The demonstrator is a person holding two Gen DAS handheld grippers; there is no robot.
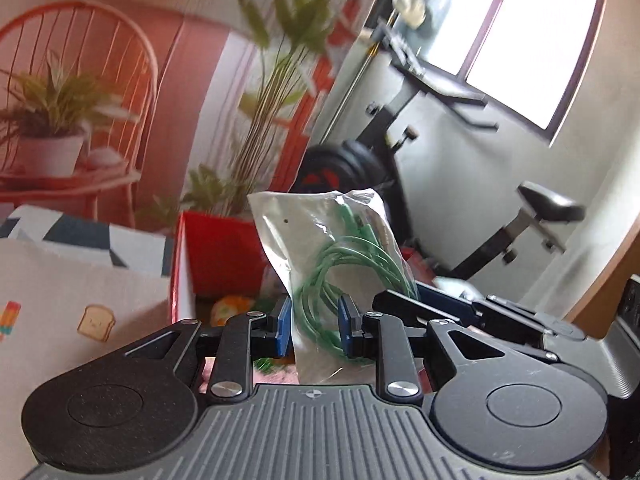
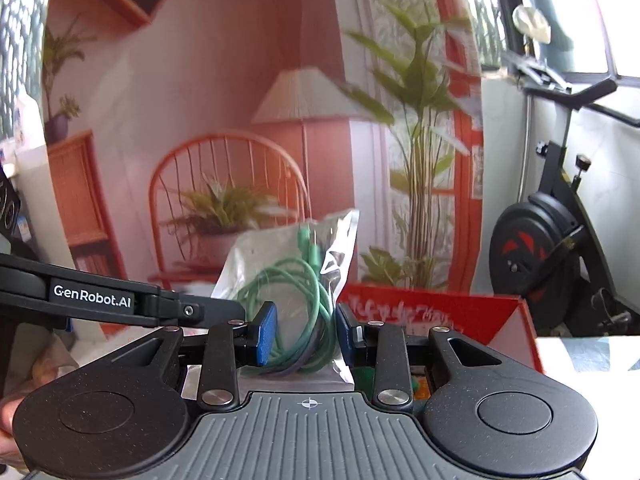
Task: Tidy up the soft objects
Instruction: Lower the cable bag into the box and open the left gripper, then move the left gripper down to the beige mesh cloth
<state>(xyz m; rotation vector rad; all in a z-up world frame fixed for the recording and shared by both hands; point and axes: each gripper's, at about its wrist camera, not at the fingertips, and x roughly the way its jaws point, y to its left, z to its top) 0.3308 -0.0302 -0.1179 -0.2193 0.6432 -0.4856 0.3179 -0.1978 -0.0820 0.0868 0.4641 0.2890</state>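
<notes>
Both my left tongs (image 1: pixel 314 330) and right tongs (image 2: pixel 306 334) pinched the cable bag (image 1: pixel 332 256), lifted near the red box (image 1: pixel 216 256), seemingly not yet stowed.

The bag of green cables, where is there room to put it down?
The clear plastic bag of green cables could go on the bare pale cloth with the toast print, left of the red cardboard box. Inside the box looks crowded.

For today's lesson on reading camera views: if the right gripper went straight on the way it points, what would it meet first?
Beyond the bag of green cables in the right gripper, probably the red box; depth is unclear.
</notes>
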